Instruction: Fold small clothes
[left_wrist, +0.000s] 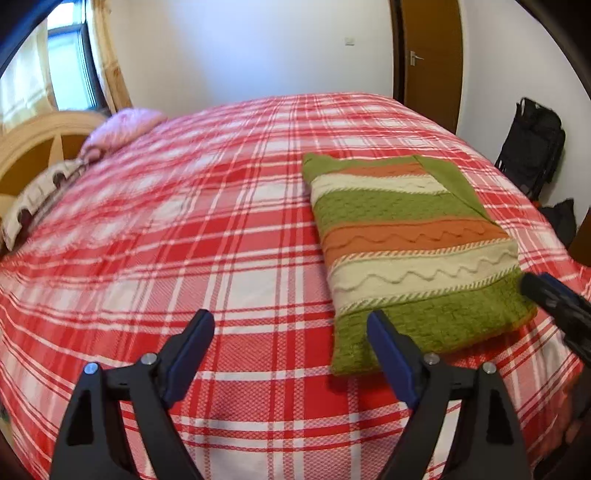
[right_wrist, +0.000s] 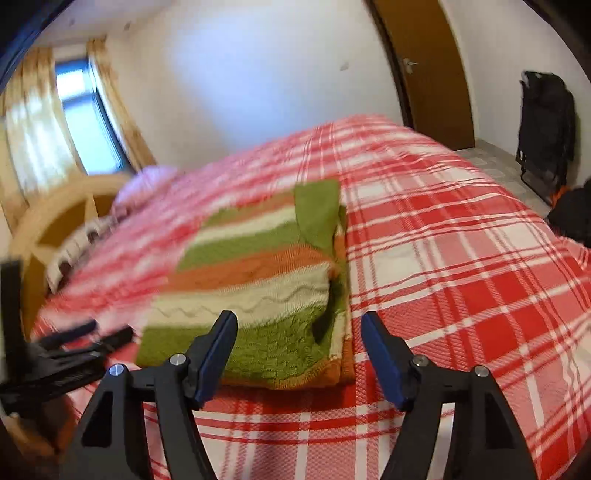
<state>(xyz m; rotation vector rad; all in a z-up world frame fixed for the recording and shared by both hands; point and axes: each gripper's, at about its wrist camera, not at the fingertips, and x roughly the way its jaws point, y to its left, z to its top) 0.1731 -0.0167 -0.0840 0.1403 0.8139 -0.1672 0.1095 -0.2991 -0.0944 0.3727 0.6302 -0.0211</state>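
A knitted sweater (left_wrist: 410, 240) with green, orange and cream stripes lies folded into a rectangle on the red and white plaid bedspread (left_wrist: 207, 236). My left gripper (left_wrist: 290, 325) is open and empty, just left of the sweater's near corner. My right gripper (left_wrist: 554, 299) shows at the sweater's near right edge in the left wrist view. In the right wrist view, which is blurred, the right gripper (right_wrist: 299, 325) is open and empty over the near edge of the sweater (right_wrist: 258, 280). The left gripper (right_wrist: 77, 339) shows at the left there.
Pillows (left_wrist: 122, 129) and a wooden headboard (left_wrist: 33, 140) are at the bed's left end. A window with curtains (left_wrist: 70, 62) is behind them. A brown door (left_wrist: 432, 62) and a black bag (left_wrist: 532, 147) stand at the right, past the bed's edge.
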